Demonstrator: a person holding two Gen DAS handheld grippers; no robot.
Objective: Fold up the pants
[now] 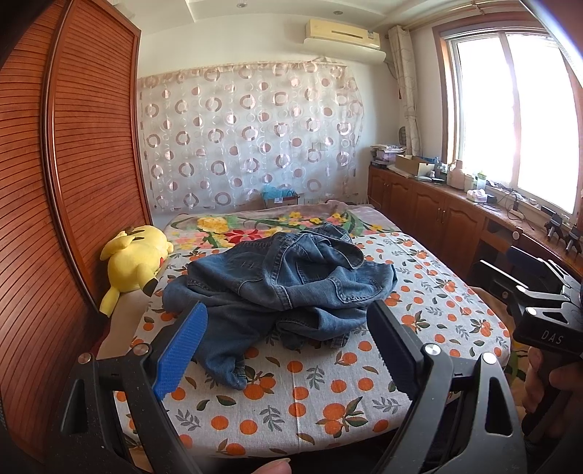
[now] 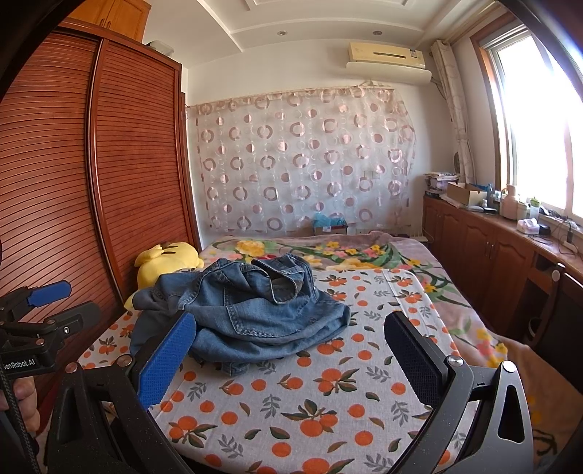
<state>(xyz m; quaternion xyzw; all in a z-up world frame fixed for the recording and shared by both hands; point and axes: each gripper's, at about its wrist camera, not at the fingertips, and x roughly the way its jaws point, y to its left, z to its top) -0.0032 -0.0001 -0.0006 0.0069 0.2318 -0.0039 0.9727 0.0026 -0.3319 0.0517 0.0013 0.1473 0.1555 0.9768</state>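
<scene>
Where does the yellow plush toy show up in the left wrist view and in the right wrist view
Left wrist view: yellow plush toy lies left of centre, between the wardrobe and the jeans.
Right wrist view: left of centre, partly hidden behind the jeans.
Shared landmark: the air conditioner on the far wall.

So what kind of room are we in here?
A bedroom, most likely: a bed with an orange-print sheet, a tall wooden wardrobe beside it, and a yellow plush toy near crumpled jeans.
</scene>
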